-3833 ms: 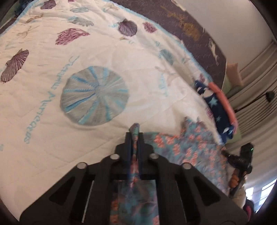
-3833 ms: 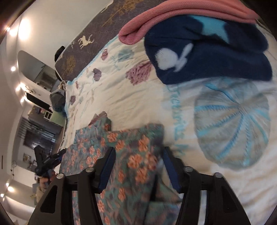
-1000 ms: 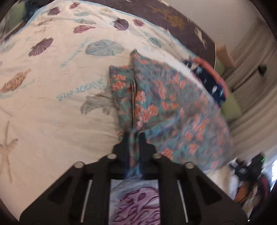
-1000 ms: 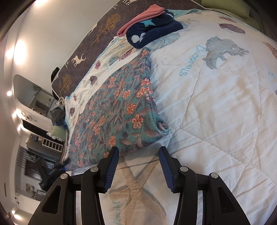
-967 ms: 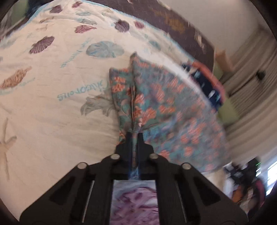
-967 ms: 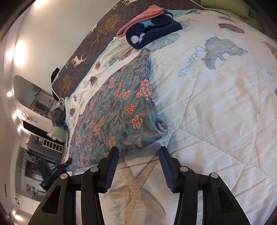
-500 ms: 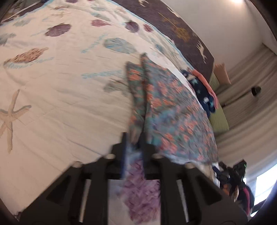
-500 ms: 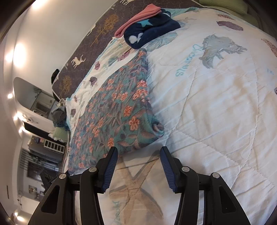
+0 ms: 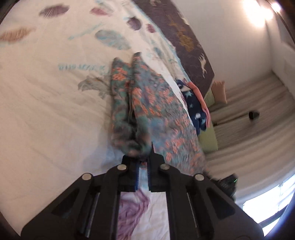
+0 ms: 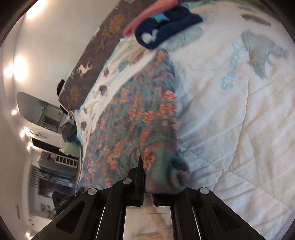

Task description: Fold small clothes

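We observe the floral garment point(image 9: 147, 103) lying lengthwise on the white sea-life quilt point(image 9: 46, 103) of the bed, teal with orange blossoms, doubled along its length so that a narrower fold runs beside the broader panel. In the left wrist view its near end sits at the tips of the left hand-held gripper point(image 9: 142, 162); the jaws stand slightly parted with the blurred fabric edge between the tips, and we cannot tell whether they grip it or have let go. In the right wrist view the right hand-held gripper point(image 10: 147, 181) is clenched on the near rolled corner of the same garment point(image 10: 140, 114), which bulges over the right finger. From that corner the cloth runs away toward 12 o'clock. Beyond its far end, at about 1 o'clock, a navy star-print garment point(image 10: 166, 24) lies with a pink garment point(image 10: 145, 14) touching it, close to the dark patterned headboard point(image 10: 103, 37).
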